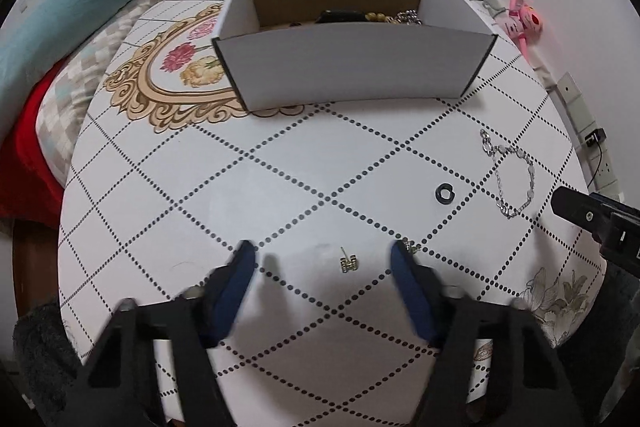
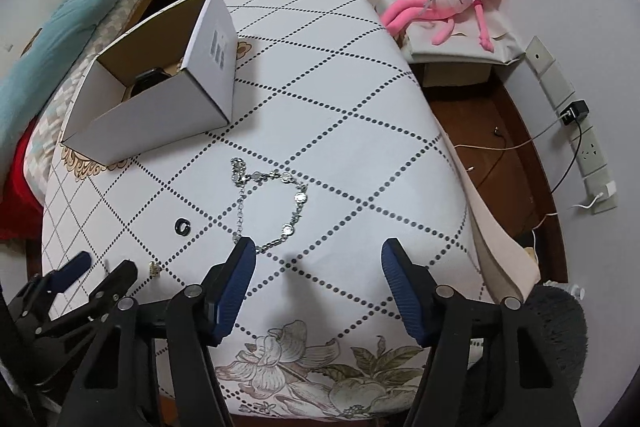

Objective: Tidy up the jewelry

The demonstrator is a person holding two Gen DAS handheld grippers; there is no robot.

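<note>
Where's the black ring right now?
The black ring lies on the tablecloth, right of centre in the left wrist view, between the small earring and the silver bracelet.

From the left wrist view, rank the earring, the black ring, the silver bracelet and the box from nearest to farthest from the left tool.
1. Earring: lying between the open fingers of the left tool.
2. Black ring: ahead, to the right.
3. Silver bracelet: farther right, beyond the ring.
4. Box: at the table's far side.
</note>
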